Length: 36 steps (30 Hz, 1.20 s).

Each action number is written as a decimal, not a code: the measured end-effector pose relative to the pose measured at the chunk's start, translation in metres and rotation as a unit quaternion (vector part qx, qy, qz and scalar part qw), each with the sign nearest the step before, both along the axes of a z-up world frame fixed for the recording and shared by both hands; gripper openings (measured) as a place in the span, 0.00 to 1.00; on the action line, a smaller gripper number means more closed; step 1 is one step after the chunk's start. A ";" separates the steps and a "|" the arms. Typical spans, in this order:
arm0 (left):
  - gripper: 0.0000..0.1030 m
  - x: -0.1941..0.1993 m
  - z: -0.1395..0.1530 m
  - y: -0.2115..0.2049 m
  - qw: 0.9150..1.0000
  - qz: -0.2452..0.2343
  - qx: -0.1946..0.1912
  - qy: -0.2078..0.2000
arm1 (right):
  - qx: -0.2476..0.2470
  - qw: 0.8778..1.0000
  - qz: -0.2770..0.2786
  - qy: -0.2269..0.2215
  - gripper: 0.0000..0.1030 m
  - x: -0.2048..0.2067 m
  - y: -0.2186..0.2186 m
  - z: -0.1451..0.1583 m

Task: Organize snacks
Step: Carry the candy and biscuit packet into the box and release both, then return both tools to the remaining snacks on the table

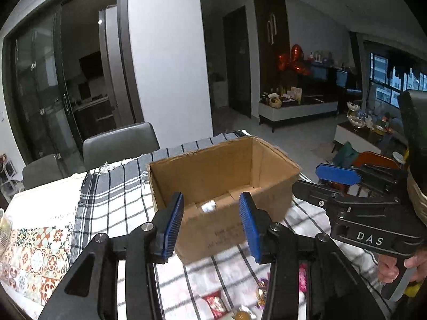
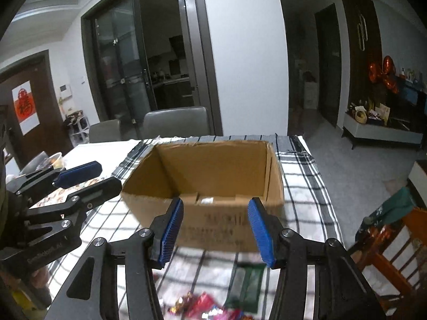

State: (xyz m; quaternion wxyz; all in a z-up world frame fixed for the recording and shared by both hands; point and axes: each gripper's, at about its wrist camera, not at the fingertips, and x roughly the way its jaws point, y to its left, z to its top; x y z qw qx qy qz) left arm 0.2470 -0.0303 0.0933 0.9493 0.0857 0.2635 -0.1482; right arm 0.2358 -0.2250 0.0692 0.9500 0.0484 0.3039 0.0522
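Both grippers sit closest to the lens: the left gripper [image 1: 210,224] and the right gripper [image 2: 222,230] each show blue pads standing apart with nothing between them, so both are open and empty. Below and between the fingers, loose snacks [image 2: 205,308] lie on the striped cloth [image 2: 301,186], near the table's front edge: a red packet [image 1: 213,302], a pink wrapper [image 1: 302,280] and a dark green packet [image 2: 246,284] are distinguishable, though blurred. Behind them stands the open cardboard box [image 1: 224,176], almost empty, with only a small white label or item visible on its floor. Judged from this layout, the next step is a descent onto one packet, and several faults are possible. Thin, flat wrappers may slide on the cloth instead of rising into the pads, or the pads may pinch the cloth along with the packet and drag it, shifting the box. Closely piled sweets invite a double pick or a scatter toward the table edge. With both grippers working side by side over the same pile, their fingers could collide. On transfer, a low carry could strike the box's ragged front wall and push the light box backward.
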 end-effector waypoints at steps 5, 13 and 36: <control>0.41 -0.026 -0.010 -0.004 1.000 -0.008 0.001 -0.002 | -0.003 1.000 -0.007 -0.004 0.50 -0.031 -0.003 -0.005; 0.41 -0.056 -0.037 -0.012 1.000 -0.017 0.005 0.013 | -0.030 0.999 -0.023 -0.003 0.50 -0.070 -0.005 -0.025; 0.34 -0.056 -0.127 -0.032 0.995 -0.028 0.011 0.099 | 0.001 0.991 -0.063 0.119 0.47 -0.086 -0.035 -0.127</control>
